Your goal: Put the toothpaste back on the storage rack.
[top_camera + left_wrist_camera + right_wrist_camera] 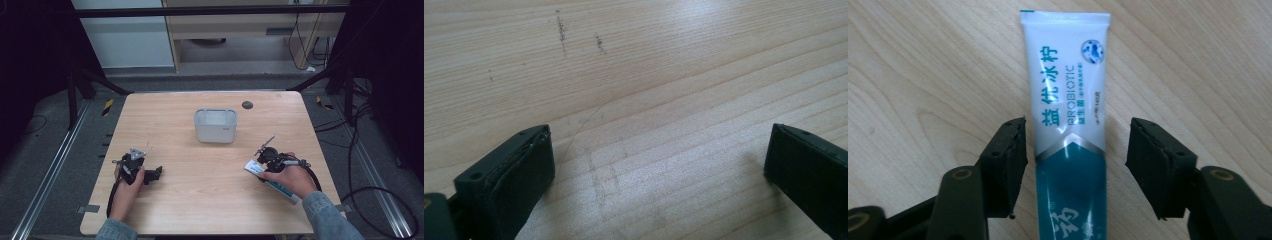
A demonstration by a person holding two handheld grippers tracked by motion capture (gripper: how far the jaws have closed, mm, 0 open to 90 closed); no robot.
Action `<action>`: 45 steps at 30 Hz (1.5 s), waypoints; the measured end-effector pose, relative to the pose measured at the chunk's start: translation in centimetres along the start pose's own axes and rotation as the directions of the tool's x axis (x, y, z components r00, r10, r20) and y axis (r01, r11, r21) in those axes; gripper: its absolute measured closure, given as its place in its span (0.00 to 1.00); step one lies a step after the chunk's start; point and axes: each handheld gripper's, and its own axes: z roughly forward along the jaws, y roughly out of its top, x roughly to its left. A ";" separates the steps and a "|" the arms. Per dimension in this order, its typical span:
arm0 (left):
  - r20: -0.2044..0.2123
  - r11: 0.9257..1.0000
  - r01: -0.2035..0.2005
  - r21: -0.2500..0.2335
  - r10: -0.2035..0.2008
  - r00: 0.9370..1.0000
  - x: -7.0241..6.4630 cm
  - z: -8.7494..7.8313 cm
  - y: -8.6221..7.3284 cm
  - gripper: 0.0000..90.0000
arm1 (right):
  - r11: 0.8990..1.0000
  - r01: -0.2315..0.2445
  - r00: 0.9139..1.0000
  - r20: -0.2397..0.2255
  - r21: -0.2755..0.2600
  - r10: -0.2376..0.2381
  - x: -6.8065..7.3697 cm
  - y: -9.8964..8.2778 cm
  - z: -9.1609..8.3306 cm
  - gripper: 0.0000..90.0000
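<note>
A white and teal toothpaste tube (1068, 90) lies flat on the wooden table (200, 165), near the front right, where its lower end (284, 190) sticks out past the person's right hand. My right gripper (1076, 122) straddles the tube from above, open, one black pad on each side with a small gap to the tube; in the high view that gripper (264, 166) sits over the tube's flat end. My left gripper (153, 174) rests at the front left, held in the left hand. Its jaws stand wide open (659, 135) over bare wood.
A white rectangular bin (215, 134) stands at the table's middle, toward the far side. A small black round cap (247, 105) sits in the tabletop behind it. Cables trail on the floor to the right of the table.
</note>
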 end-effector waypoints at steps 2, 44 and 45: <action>0.000 1.000 0.000 0.000 0.000 1.000 0.0 0.0 0.0 0.00 | 1.000 0.006 1.000 -0.003 0.004 -0.006 0.1 0.1 0.0 0.46; -0.002 1.000 0.002 0.000 -0.002 1.000 0.0 0.0 0.0 0.00 | 1.000 0.008 1.000 -0.017 0.023 -0.008 0.0 0.1 0.7 0.70; -0.002 1.000 0.002 -0.001 -0.002 1.000 0.0 0.0 0.0 0.00 | 1.000 0.008 1.000 -0.018 0.023 -0.008 0.0 0.0 0.7 0.71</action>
